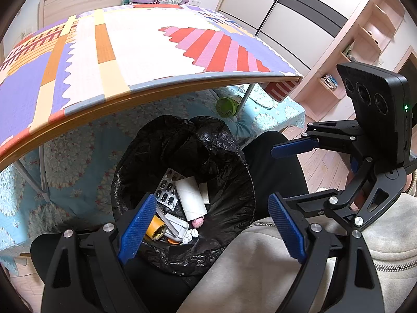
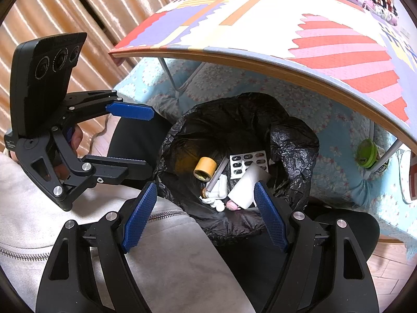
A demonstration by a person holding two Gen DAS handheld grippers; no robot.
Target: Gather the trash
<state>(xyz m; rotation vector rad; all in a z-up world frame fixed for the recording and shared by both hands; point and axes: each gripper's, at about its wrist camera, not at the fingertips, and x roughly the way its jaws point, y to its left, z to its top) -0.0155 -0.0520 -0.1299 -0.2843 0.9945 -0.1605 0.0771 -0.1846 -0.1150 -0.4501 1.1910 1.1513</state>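
Observation:
A bin lined with a black bag (image 1: 229, 172) (image 2: 294, 135) stands on the floor under the table's front edge, between the person's knees. In it lie a blister pack (image 1: 166, 187) (image 2: 249, 163), a white cardboard tube (image 1: 191, 198) (image 2: 246, 186), a yellow tape roll (image 1: 156, 228) (image 2: 206, 168), a white case (image 1: 177, 228) (image 2: 219, 189) and a small pink piece (image 1: 198, 221) (image 2: 232, 205). My left gripper (image 1: 211, 228) (image 2: 147, 140) hangs open above the bin, its jaws empty. The right gripper (image 2: 206, 219) (image 1: 284, 174) is open and empty beside it.
A low table with a coloured patchwork mat (image 1: 156, 52) (image 2: 260, 26) overhangs the bin. A green jar (image 1: 226, 107) (image 2: 367, 154) lies under it on the blue bedcover. The person's grey jacket (image 1: 247, 260) and black trousers (image 1: 273, 156) fill the foreground. Shelves (image 1: 359, 44) stand at the right.

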